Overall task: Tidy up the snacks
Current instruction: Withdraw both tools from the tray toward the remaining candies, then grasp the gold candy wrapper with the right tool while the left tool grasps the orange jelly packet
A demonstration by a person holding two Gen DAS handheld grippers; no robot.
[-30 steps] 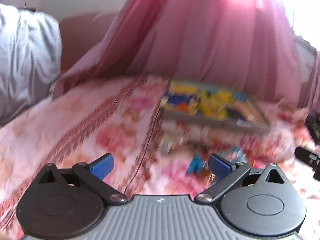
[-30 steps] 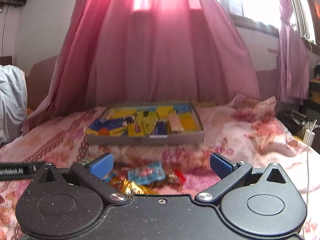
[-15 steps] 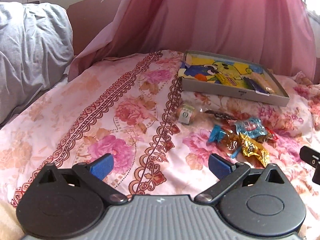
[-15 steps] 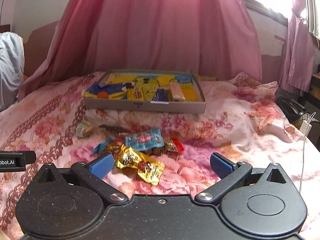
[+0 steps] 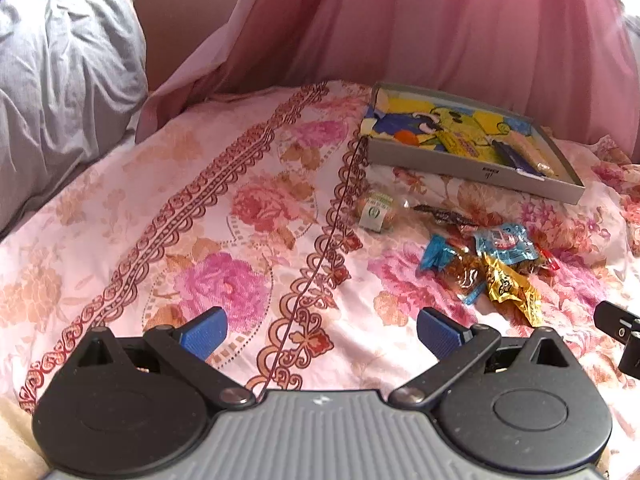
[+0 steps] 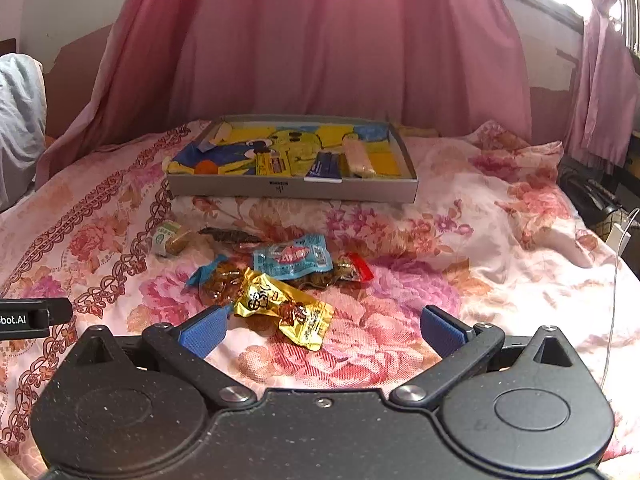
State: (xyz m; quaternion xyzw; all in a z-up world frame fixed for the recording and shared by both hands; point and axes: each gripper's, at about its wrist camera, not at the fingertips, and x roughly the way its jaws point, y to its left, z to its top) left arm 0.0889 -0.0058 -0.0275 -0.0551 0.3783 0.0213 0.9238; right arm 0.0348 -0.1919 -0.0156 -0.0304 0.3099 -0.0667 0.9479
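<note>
Floral pink bedspread (image 6: pixel 420 300) fills my view, and both my claws hover above it with nothing between their blue pads. My right gripper (image 6: pixel 322 330) is spread wide, and the gold wrapper (image 6: pixel 282 306) lies just ahead at about 11 o'clock, its near corner reaching in between my fingers without touching either. Behind it the light blue packet (image 6: pixel 292 258) rests on a brown snack with a red end (image 6: pixel 358 272); a clear wrapper with a blue twisted end (image 6: pixel 212 276) sits to the left, partly under the gold one. Farther off at 10 o'clock are a small round green-and-white snack (image 6: pixel 170 238) and a thin dark wrapper (image 6: pixel 230 235). At 12 o'clock stands the grey tray (image 6: pixel 292 190) with a yellow cartoon lining, holding a yellow bar (image 6: pixel 274 166), a dark blue bar (image 6: pixel 326 166) and a pale roll (image 6: pixel 358 156). My left gripper (image 5: pixel 318 332) is also wide open over bare cloth; from there the snack pile (image 5: pixel 490 268) lies at 2 o'clock and the tray at 1 o'clock. Pink curtains (image 6: pixel 340 40) hang behind the bed, with a grey pillow (image 5: pixel 60 80) at my left's 10 o'clock.
</note>
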